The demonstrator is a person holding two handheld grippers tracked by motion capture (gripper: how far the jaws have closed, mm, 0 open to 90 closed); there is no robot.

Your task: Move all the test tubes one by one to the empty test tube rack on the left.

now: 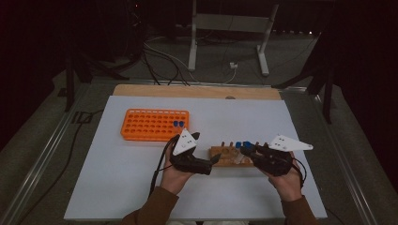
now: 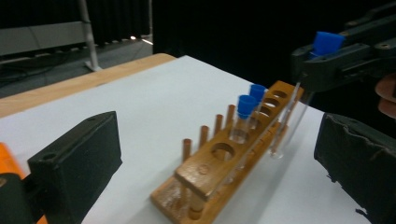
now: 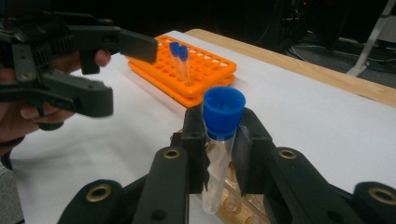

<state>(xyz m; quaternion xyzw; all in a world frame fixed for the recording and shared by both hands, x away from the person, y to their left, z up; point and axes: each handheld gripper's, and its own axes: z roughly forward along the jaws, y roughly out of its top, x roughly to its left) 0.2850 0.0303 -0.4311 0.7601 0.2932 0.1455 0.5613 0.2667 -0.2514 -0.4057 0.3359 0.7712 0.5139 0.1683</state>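
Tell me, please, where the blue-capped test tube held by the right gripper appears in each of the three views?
High view: the held tube sits right of centre, over the wooden rack.
Left gripper view: upper right, clamped by the right gripper, slanting down beside the rack.
Right gripper view: centre, upright between the jaws.
Shared landmark: the wooden rack, visible in all three views.
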